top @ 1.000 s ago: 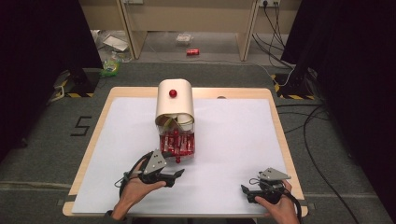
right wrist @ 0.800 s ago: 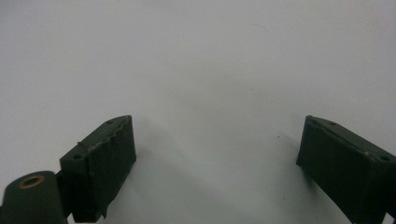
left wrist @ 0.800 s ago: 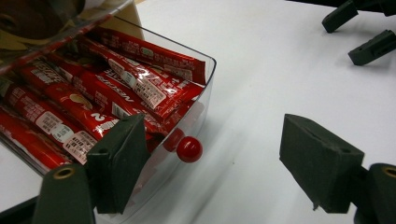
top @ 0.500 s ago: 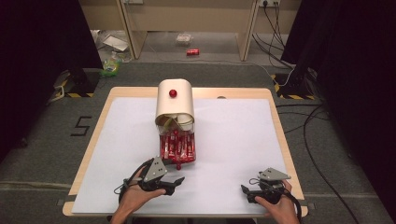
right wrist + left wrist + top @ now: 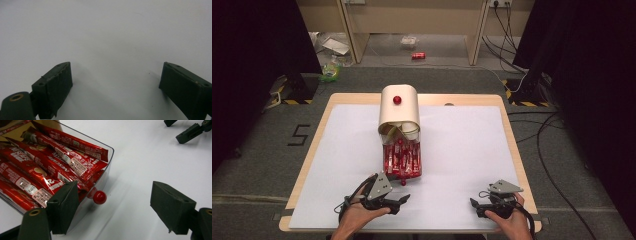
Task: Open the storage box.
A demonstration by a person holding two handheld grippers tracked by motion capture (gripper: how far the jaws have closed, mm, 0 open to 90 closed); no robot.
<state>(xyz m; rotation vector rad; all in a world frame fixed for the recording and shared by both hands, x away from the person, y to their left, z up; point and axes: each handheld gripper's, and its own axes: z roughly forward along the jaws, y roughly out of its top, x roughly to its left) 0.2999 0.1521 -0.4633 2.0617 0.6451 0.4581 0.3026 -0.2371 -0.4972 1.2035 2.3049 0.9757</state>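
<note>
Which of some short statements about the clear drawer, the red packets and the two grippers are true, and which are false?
1. The clear plastic drawer holds long red foil packets. True.
2. The left gripper is shut on the drawer's small red round knob. False: its jaws stand open, the knob untouched between them.
3. The right gripper holds a packet. False: it is open above the bare white table surface.
4. The cream rounded box has a red knob on top. True.
</note>
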